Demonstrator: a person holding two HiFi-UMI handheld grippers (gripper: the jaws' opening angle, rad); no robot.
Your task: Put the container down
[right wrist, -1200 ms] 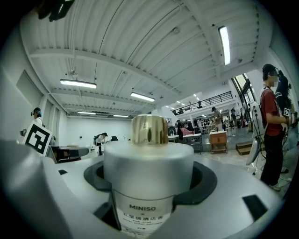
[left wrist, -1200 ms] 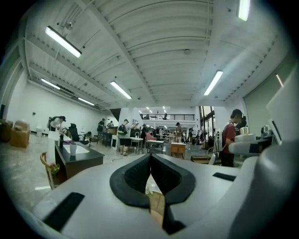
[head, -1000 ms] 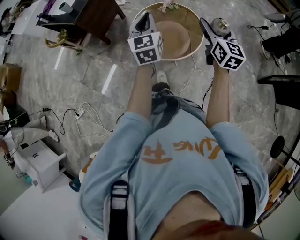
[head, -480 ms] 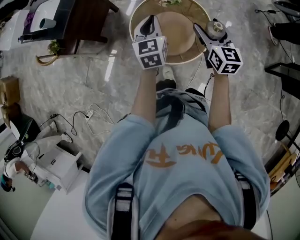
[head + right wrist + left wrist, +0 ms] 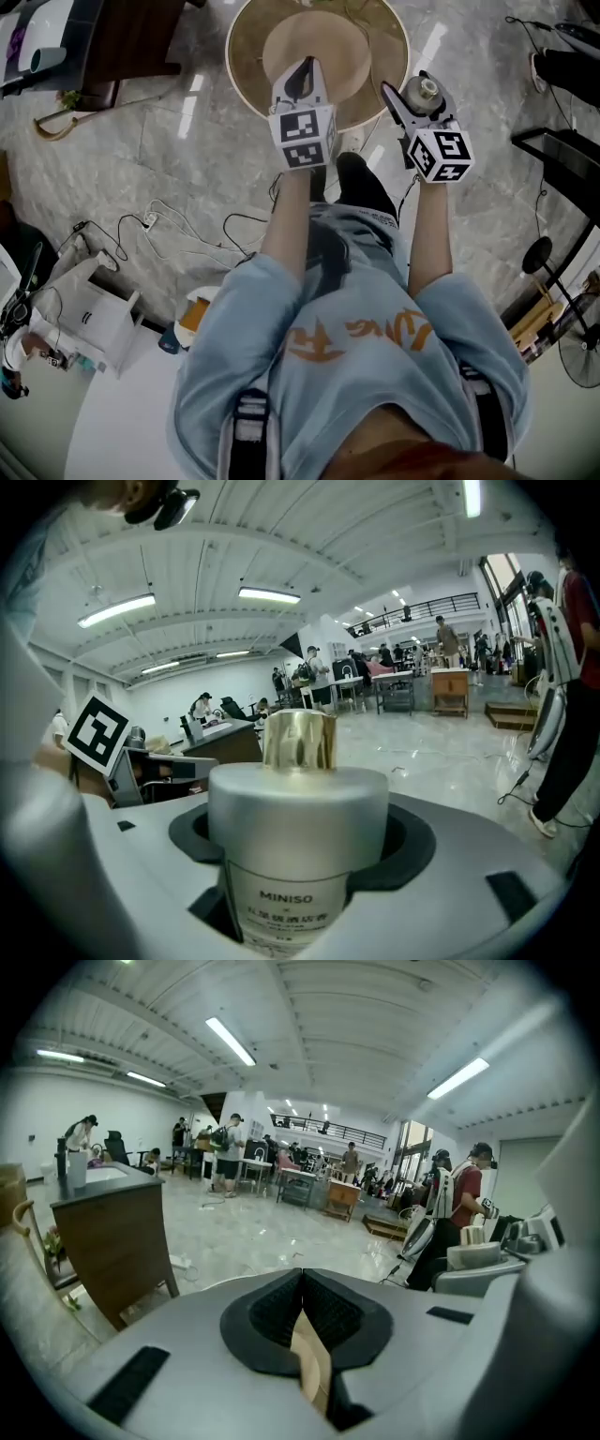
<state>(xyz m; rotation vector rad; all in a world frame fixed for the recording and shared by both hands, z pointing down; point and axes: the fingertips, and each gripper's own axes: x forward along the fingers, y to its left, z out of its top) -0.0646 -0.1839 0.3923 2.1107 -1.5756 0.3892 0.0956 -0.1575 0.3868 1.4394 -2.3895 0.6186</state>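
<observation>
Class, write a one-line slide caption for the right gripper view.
Right gripper clamps a frosted white cylindrical bottle with a gold cap, in a bright workshop hall.

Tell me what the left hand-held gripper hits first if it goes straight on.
Nothing close, it seems: the left hand-held gripper points level over open floor, with tables and people only far off. The round table looks to lie below that line, though depth is unclear.

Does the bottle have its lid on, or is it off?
On. In the right gripper view, a shiny gold cap sits on top of the frosted bottle, covering its neck.
</observation>
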